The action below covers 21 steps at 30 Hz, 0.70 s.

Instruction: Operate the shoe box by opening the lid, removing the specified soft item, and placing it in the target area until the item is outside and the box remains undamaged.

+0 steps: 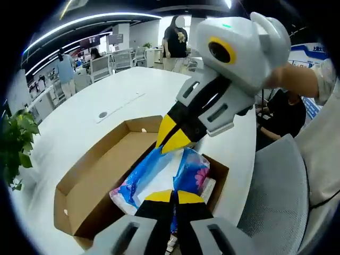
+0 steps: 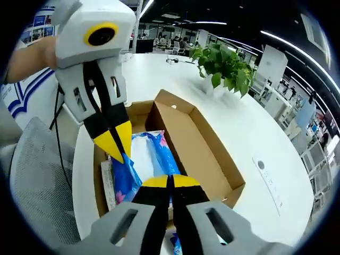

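Observation:
An open brown cardboard shoe box (image 1: 90, 175) (image 2: 197, 142) lies on the white table (image 1: 106, 90) (image 2: 255, 127), its lid part folded out flat and bare. In the other part lies a soft blue and white plastic pack (image 1: 159, 172) (image 2: 151, 154) with a pink print. My left gripper (image 1: 174, 196) (image 2: 117, 142) is shut on the pack's near edge. My right gripper (image 2: 170, 181) (image 1: 172, 135) is shut on the opposite edge, so both yellow-tipped grippers face each other across the pack. A hand holds the right gripper at the upper right of the left gripper view.
A grey mesh chair (image 1: 276, 196) (image 2: 37, 170) stands against the table edge beside the box. A potted plant (image 1: 16, 143) (image 2: 223, 64) stands on the table beyond the lid. A white slip (image 2: 108, 183) lies under the pack. People stand and sit in the office behind.

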Tool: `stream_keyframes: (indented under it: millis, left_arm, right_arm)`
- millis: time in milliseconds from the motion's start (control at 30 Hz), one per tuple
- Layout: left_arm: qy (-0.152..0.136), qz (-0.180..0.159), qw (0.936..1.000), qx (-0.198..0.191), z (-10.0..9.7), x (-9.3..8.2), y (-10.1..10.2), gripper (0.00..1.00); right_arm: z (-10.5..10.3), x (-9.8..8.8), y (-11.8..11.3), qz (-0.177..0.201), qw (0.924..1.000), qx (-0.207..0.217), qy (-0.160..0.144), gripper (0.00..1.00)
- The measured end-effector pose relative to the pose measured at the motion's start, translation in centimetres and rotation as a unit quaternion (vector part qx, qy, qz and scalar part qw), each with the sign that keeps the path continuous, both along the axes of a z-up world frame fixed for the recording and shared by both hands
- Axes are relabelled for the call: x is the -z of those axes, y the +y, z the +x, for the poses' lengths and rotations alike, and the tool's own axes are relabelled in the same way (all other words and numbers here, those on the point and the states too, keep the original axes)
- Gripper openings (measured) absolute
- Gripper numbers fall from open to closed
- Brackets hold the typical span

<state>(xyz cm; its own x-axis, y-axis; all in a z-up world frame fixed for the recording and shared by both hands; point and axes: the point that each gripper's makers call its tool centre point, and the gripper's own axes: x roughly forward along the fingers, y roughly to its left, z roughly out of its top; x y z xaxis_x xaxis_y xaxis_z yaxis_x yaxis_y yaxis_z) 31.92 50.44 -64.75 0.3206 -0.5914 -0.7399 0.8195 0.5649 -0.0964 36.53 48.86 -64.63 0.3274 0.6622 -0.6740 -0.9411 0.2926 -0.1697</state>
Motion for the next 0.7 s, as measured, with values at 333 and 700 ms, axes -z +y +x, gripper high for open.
stream_keyframes:
  millis: [333,700]
  left_arm:
    - [-0.015,-0.014,0.9997,0.015,-0.3,-3.1,-2.4,0.00]
    - [-0.029,-0.030,0.9979,0.049,0.0,-5.6,-5.7,0.00]
  right_arm:
    - [-0.2,-3.3,-1.9,0.012,0.9996,-0.005,-0.024,0.00]
    - [-0.1,-6.1,-5.3,0.026,0.9988,0.011,-0.041,0.00]
